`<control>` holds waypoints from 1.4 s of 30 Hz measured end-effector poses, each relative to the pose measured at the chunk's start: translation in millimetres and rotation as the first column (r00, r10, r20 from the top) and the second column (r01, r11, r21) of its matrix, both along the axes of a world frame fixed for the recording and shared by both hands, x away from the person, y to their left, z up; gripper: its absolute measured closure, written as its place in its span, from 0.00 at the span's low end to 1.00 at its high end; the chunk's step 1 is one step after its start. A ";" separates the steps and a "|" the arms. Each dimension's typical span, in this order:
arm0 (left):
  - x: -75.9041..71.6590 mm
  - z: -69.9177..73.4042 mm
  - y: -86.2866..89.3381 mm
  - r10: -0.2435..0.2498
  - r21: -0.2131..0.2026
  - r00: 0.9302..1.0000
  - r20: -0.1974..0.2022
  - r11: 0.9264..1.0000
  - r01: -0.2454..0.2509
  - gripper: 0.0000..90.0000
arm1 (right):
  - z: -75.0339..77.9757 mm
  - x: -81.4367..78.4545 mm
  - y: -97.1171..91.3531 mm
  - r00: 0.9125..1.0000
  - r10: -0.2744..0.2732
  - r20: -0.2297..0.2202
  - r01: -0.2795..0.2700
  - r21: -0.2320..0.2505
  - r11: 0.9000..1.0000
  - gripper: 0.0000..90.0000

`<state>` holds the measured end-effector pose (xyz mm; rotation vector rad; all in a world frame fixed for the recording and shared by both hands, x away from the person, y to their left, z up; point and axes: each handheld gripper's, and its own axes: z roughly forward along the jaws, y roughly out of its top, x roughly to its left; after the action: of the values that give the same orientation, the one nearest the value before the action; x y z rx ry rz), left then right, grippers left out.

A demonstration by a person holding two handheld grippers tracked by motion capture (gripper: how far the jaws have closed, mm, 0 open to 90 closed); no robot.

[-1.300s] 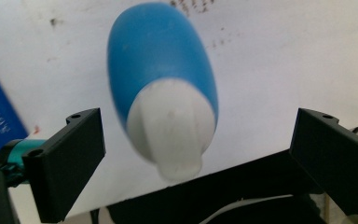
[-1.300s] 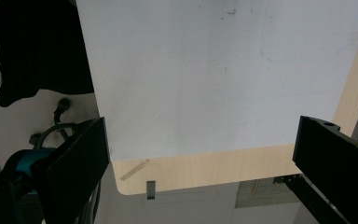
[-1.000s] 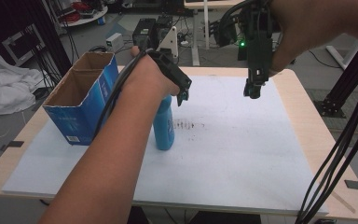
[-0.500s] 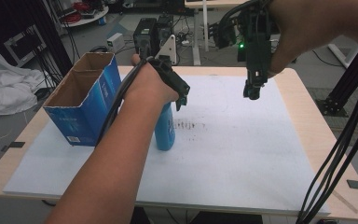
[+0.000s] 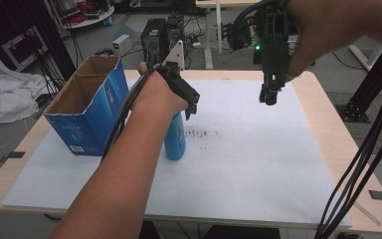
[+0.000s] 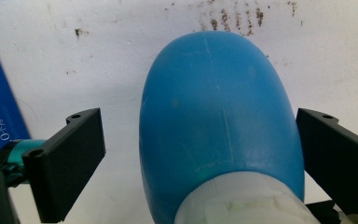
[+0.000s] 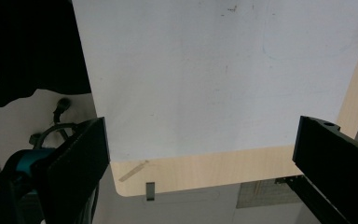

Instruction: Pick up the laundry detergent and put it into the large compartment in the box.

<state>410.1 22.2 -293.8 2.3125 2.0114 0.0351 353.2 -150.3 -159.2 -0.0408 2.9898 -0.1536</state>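
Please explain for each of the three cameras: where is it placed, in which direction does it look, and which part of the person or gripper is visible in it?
High view: above the person's side, facing forward and down on the table; both forearms, left gripper, right gripper.
Left gripper view: rides the left gripper, looking down along open jaws at the blue bottle.
Right gripper view: rides the right gripper, looking down at the white mat.
Shared: bottle, blue box, mat.

I count one blue bottle and one box. I hold two grippers: left, right.
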 end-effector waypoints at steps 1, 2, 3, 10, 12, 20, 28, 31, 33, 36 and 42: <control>0.0 -0.1 0.2 0.001 -0.001 1.000 -0.001 1.000 -0.001 0.04 | -0.2 0.1 0.3 1.000 -0.002 0.003 0.002 0.004 1.000 0.03; 0.1 -0.2 0.2 0.001 -0.001 1.000 -0.001 1.000 -0.001 0.04 | -0.1 0.4 0.5 1.000 -0.001 0.002 0.001 0.003 1.000 0.03; 0.2 0.0 0.1 -0.001 0.004 1.000 -0.001 1.000 0.001 0.04 | -0.5 0.7 1.0 1.000 0.000 0.001 0.000 0.007 1.000 0.03; -0.1 -0.1 -0.8 0.001 0.007 1.000 0.003 1.000 -0.001 0.09 | -0.9 1.1 3.3 1.000 0.006 0.008 -0.006 0.006 1.000 0.03; 0.0 -0.2 -1.7 -0.001 0.010 1.000 0.003 1.000 0.001 0.09 | -1.7 1.2 3.5 1.000 0.003 0.008 -0.003 0.009 1.000 0.03; -0.5 0.2 -4.8 -0.010 0.012 1.000 0.005 1.000 0.010 0.11 | -1.0 2.1 2.8 1.000 0.002 0.012 -0.002 0.007 1.000 0.03; 0.4 0.2 -3.1 -0.013 0.023 1.000 -0.005 1.000 0.013 0.12 | -0.9 2.4 2.2 1.000 0.006 0.016 -0.007 0.014 1.000 0.03; 0.3 0.0 -2.1 -0.012 0.022 1.000 -0.005 1.000 0.013 0.17 | 0.0 2.0 2.1 1.000 0.000 0.017 0.000 0.016 1.000 0.03; 0.5 0.2 -2.3 -0.020 0.017 1.000 0.000 1.000 0.020 0.22 | 1.1 2.7 1.2 1.000 0.001 0.020 -0.002 0.027 1.000 0.03; 0.6 0.5 -1.9 -0.022 0.025 1.000 -0.004 0.999 0.022 0.23 | 0.9 3.1 0.6 1.000 0.001 0.019 -0.001 0.028 1.000 0.03; 0.1 1.6 -2.9 -0.014 0.026 1.000 0.003 1.000 0.014 0.24 | 0.6 2.9 0.7 1.000 -0.002 0.020 0.001 0.025 1.000 0.03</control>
<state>410.2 19.3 -292.2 2.3401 2.0055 0.0640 356.0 -149.6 -158.6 -0.0343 2.9717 -0.1164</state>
